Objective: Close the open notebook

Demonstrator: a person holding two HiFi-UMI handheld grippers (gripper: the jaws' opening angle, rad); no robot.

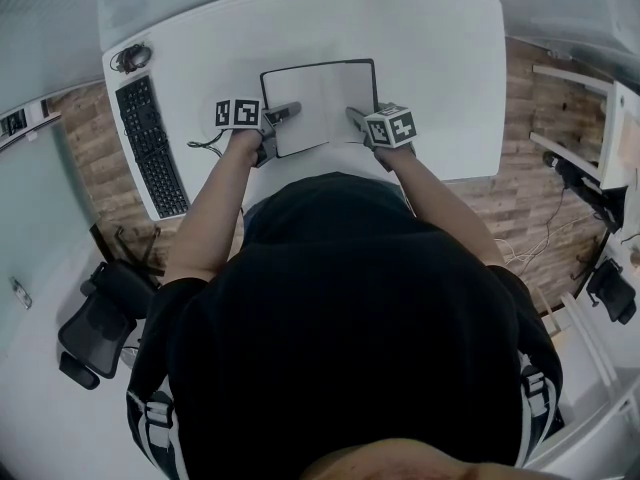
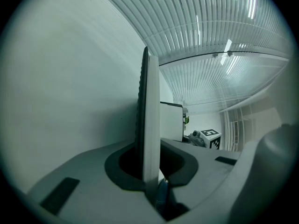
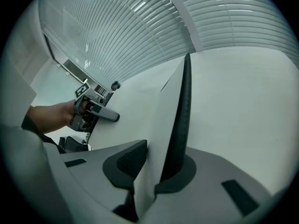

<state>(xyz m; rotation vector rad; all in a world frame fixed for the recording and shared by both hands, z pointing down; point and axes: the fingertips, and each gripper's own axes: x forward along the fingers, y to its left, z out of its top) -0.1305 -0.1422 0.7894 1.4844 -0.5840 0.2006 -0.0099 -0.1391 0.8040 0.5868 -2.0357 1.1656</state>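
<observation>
A notebook with white pages and a black cover lies on the white desk in front of the person. My left gripper is at its left edge, and in the left gripper view it is shut on the black cover and the block of pages, which stand edge-on between the jaws. My right gripper is at the right edge. In the right gripper view it grips a white page and the black cover, which spread apart above the jaws. Each gripper shows in the other's view.
A black keyboard lies along the desk's left side, with a coiled cable beyond it. A black office chair stands on the floor at the left. Slatted blinds fill the background.
</observation>
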